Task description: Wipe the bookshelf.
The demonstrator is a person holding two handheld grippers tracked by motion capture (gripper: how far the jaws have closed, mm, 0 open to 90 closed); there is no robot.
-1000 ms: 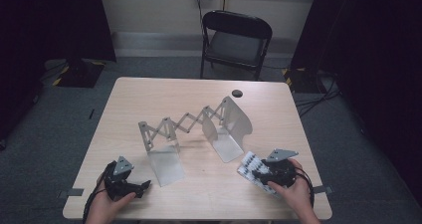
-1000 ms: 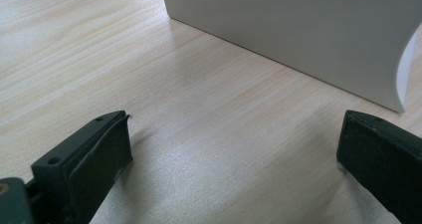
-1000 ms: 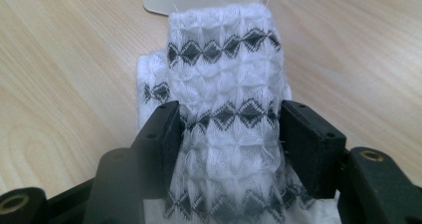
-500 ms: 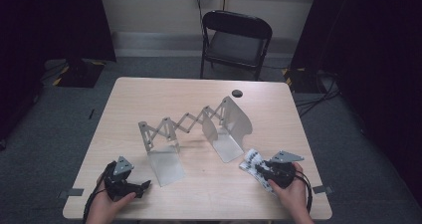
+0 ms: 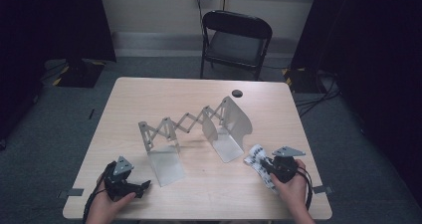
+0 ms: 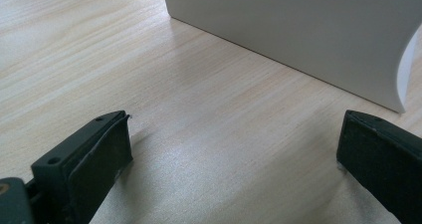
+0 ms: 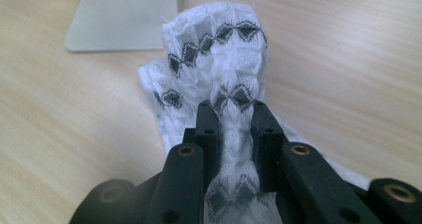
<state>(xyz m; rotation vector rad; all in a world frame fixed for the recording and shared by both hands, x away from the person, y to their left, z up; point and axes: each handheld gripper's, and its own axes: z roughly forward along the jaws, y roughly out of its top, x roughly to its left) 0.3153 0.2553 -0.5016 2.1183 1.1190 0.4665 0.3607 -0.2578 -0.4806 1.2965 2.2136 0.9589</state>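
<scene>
The right tongs [image 7: 234,119] have just been closing and now pinch the white sock [image 7: 219,59].

A white knitted sock [image 7: 219,79] with rows of dark grey diamond motifs lies near the table's right front edge, just in front of the nearer bookend plate. It is bunched and crumpled, its ribbed fabric squeezed into a narrow fold in the middle, the rounded end puffed up beyond the fold, the rest trailing flat on the wood [image 5: 259,160].
</scene>
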